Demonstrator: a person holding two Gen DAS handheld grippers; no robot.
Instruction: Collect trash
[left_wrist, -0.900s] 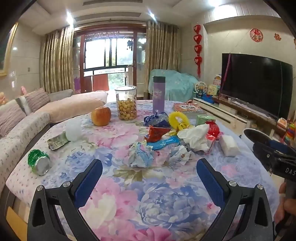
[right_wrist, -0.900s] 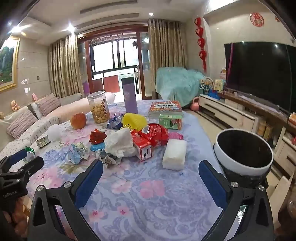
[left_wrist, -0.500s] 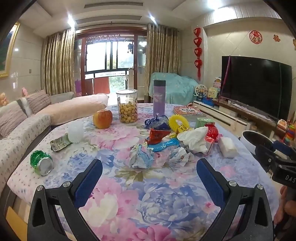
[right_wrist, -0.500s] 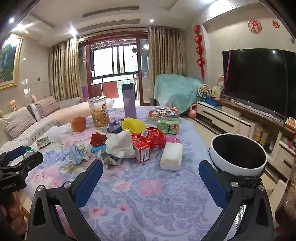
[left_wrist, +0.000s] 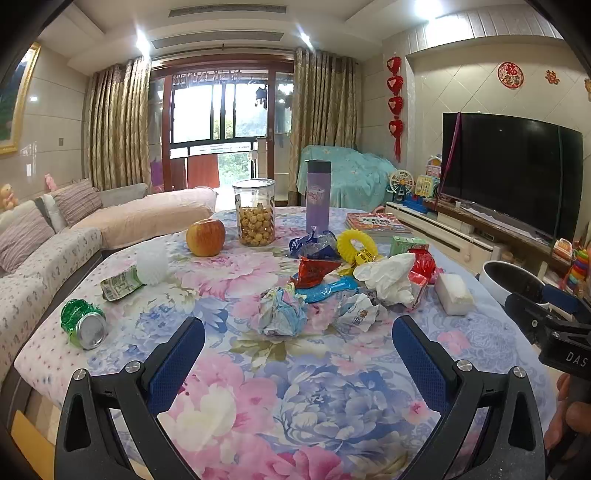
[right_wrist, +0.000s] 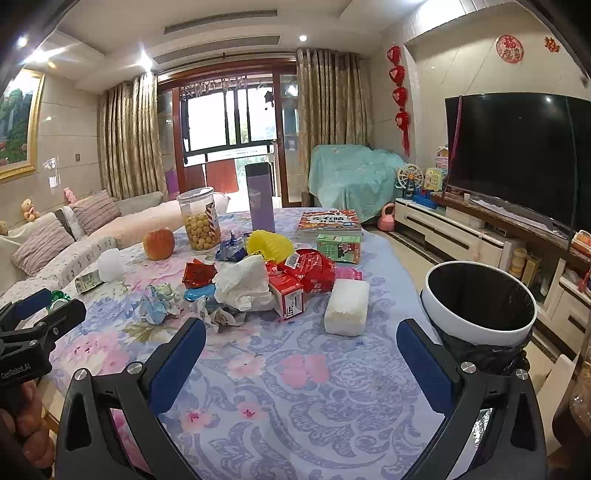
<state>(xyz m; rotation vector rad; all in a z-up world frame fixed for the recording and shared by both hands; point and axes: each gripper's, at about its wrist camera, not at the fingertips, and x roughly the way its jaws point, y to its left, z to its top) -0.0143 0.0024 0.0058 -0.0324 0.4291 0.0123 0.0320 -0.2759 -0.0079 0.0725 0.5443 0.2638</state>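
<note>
A heap of trash lies mid-table: a crumpled blue-white paper ball (left_wrist: 282, 312) (right_wrist: 159, 302), a white tissue wad (left_wrist: 388, 277) (right_wrist: 243, 282), red wrappers (left_wrist: 314, 269) (right_wrist: 310, 267), a small red carton (right_wrist: 288, 295) and a blue wrapper (left_wrist: 328, 288). A crushed green can (left_wrist: 83, 325) and a flattened green pack (left_wrist: 120, 282) lie at the left. A white bin with a black liner (right_wrist: 480, 302) (left_wrist: 511, 282) stands off the table's right side. My left gripper (left_wrist: 297, 354) is open and empty, short of the paper ball. My right gripper (right_wrist: 301, 354) is open and empty above the cloth, with the bin to its right.
An apple (left_wrist: 205, 237), a jar of snacks (left_wrist: 255, 212), a purple flask (left_wrist: 317, 195), a book (right_wrist: 328, 221), a green box (right_wrist: 338, 247), a yellow ring toy (left_wrist: 356, 245), a white foam net (left_wrist: 152, 258) and a tissue pack (right_wrist: 347, 306) stand on the floral cloth (left_wrist: 295, 387). Sofa left, TV right.
Both grippers have pulled back and risen slightly, so the table items look a little farther away. Both stay open and empty.
</note>
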